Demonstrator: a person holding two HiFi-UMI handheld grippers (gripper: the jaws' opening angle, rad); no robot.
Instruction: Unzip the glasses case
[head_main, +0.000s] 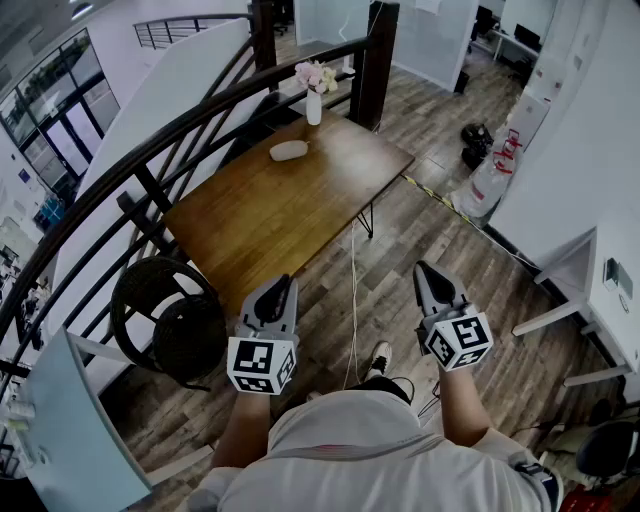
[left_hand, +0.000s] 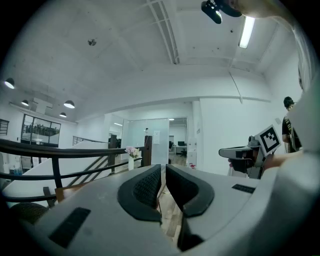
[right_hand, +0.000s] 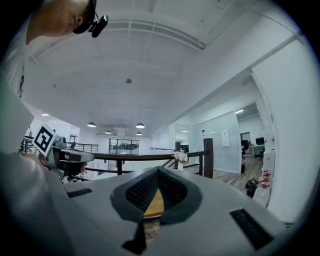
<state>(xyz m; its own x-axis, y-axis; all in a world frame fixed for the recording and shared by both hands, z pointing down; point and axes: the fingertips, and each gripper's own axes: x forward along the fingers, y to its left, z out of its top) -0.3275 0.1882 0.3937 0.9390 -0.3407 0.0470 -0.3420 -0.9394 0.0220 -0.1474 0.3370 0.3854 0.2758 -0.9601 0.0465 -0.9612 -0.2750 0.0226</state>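
Well, in the head view I am standing on the grey-brown plank floor (head_main: 400, 240), short of the brown wooden surface (head_main: 270, 220). The pale oval glasses case (head_main: 289, 150) is lying toward its far end, near the white vase of pink flowers (head_main: 314, 100) and beside the dark curved railing (head_main: 150, 150). Nothing is touching the case, and the zip is too small to make out from here. I judge the whole job is waiting: walking up, steadying the case, finding the pull and running it round. I am holding my left gripper (head_main: 278, 290) and my right gripper (head_main: 428, 275) out in front of my waist, side by side, level and pointing toward the surface, both well apart from the case.

In the left gripper view, my fingers (left_hand: 147, 187) are lying clenched almost together with only a thin slit between them, and they are gripping nothing. They are aiming level across the room, with the vase showing small beyond them and the right gripper (left_hand: 221, 151) hanging alongside. I am not finding the case here.

In the right gripper view, my fingers (right_hand: 142, 192) are meeting at the tips and are likewise pinching nothing. A strip of the wooden surface (right_hand: 152, 202) is showing through the gap below the tips, and the left gripper (right_hand: 90, 157) is hovering level beside me. The case is not showing here either.
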